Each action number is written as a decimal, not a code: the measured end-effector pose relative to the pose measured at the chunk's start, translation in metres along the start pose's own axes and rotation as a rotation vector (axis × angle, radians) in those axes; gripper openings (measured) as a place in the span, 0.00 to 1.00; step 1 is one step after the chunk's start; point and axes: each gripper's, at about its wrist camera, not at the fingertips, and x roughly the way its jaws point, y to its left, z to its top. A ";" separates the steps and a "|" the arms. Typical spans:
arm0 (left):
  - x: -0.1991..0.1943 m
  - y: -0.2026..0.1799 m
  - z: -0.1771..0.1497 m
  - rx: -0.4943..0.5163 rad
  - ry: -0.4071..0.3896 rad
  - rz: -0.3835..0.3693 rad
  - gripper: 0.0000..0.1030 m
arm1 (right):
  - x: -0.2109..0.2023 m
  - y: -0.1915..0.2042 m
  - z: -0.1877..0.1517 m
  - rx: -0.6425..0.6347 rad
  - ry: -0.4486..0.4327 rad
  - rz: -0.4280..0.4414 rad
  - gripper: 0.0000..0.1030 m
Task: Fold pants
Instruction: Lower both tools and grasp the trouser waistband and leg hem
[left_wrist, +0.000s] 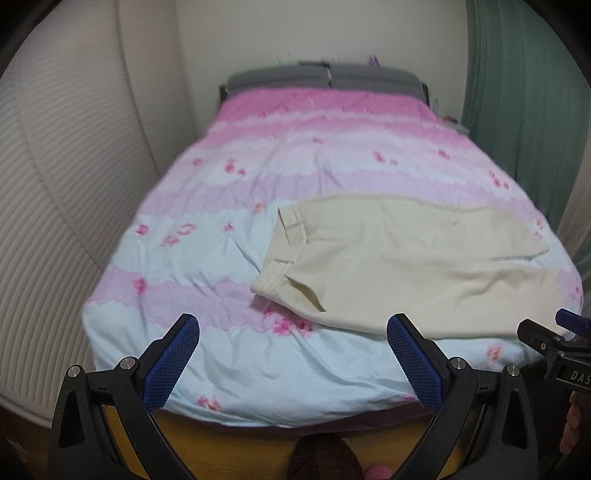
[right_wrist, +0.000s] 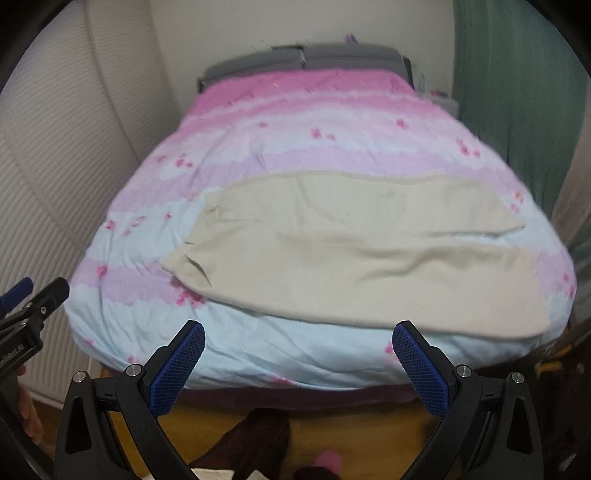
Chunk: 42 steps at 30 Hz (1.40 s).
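Pants (right_wrist: 354, 254) flat on bed (right_wrist: 258, 354) — both tongs wide

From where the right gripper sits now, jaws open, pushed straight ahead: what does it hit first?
Most likely the bedspread at the bed's near edge, just short of the beige pants. The right gripper is open and holds nothing, and no obstacle shows between its fingers. Depth is unclear, so it could instead land on the pants' near leg.
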 end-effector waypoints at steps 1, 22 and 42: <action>0.015 0.003 0.003 0.008 0.020 -0.009 1.00 | 0.017 0.003 0.002 0.018 0.028 -0.019 0.99; 0.279 0.022 0.007 -0.005 0.514 -0.185 1.00 | 0.242 -0.020 -0.016 0.469 0.375 -0.164 0.88; 0.310 0.022 0.008 -0.210 0.646 -0.256 0.21 | 0.277 -0.047 -0.005 0.477 0.479 -0.061 0.17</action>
